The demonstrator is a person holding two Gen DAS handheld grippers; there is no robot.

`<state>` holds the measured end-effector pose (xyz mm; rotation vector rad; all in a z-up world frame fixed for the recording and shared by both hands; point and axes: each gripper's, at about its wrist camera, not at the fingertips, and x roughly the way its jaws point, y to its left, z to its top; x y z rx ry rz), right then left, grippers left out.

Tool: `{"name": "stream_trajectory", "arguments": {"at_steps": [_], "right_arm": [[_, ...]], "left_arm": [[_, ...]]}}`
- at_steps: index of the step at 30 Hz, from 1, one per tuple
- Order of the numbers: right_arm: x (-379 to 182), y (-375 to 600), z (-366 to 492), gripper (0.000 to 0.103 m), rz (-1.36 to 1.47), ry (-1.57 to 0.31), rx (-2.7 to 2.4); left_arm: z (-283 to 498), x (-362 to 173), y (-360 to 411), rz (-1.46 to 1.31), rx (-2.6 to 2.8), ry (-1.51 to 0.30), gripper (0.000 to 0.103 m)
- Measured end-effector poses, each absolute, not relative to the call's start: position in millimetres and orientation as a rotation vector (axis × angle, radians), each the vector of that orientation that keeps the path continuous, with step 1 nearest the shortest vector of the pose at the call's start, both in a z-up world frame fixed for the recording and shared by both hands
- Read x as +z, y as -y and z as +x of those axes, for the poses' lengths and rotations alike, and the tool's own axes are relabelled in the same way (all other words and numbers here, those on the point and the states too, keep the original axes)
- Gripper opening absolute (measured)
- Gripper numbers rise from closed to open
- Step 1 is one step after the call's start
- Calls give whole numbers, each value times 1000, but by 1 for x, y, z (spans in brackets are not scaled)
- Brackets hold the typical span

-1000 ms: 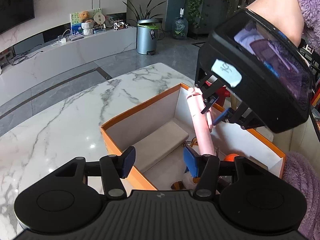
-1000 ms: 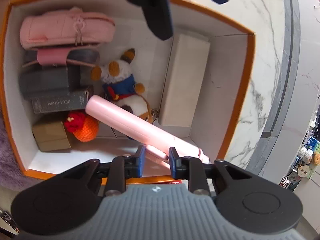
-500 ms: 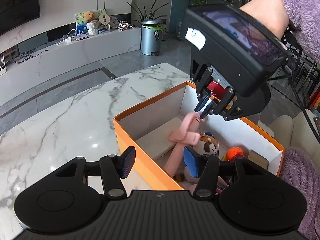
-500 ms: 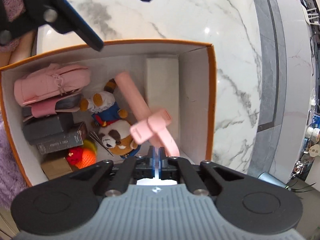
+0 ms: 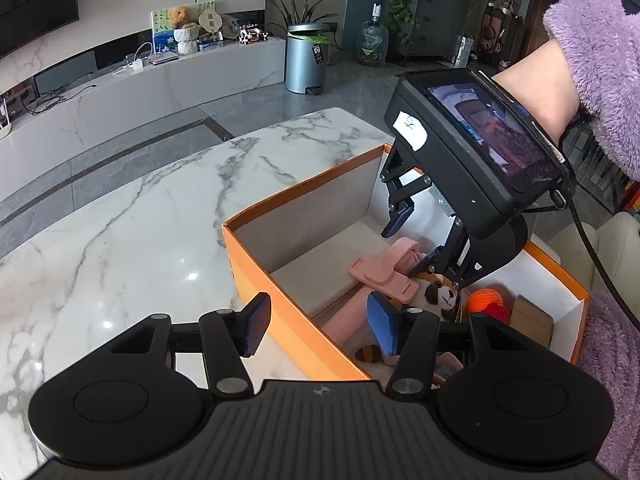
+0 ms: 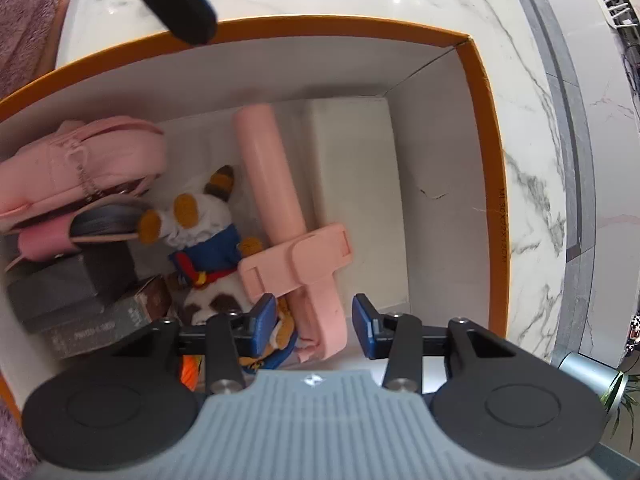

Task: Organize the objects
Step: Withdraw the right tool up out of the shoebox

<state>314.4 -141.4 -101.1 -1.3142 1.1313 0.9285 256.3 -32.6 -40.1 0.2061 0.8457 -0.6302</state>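
A pink selfie stick (image 6: 280, 208) with a phone clamp lies inside the orange box (image 6: 480, 128), leaning on a plush raccoon toy (image 6: 200, 232) beside a white block (image 6: 352, 168). My right gripper (image 6: 314, 326) is open just above the stick's clamp end, holding nothing. In the left wrist view the stick (image 5: 384, 276) lies under the right gripper (image 5: 412, 236). My left gripper (image 5: 318, 326) is open and empty, straddling the box's near wall (image 5: 288, 300).
The box also holds a pink pouch (image 6: 76, 164), dark boxes (image 6: 68, 292), an orange knitted ball (image 5: 486, 302) and a small cardboard box (image 5: 532, 316). The box stands on a marble table (image 5: 140, 216). A purple-sleeved arm (image 5: 600, 80) is at the right.
My right gripper has let go of the pink stick, which dropped into the box. The gripper then came down close over it with its jaws open. The left gripper stayed open.
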Motion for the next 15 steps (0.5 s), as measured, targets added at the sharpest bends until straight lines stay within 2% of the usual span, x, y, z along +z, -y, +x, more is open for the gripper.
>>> {"name": "stream_trajectory", "arguments": {"at_steps": [2, 3, 7, 15], "right_arm": [[-105, 145, 324, 42, -1226, -1191, 897], [-105, 146, 328, 37, -1170, -1214, 889], [-101, 155, 339, 43, -977, -1273, 829], [-100, 168, 334, 48, -899, -1286, 737]], "left_arm": [[256, -41, 34, 206, -629, -851, 63], [256, -41, 34, 206, -630, -854, 63], [256, -43, 37, 216, -631, -864, 63], [254, -43, 41, 221, -634, -867, 63]]}}
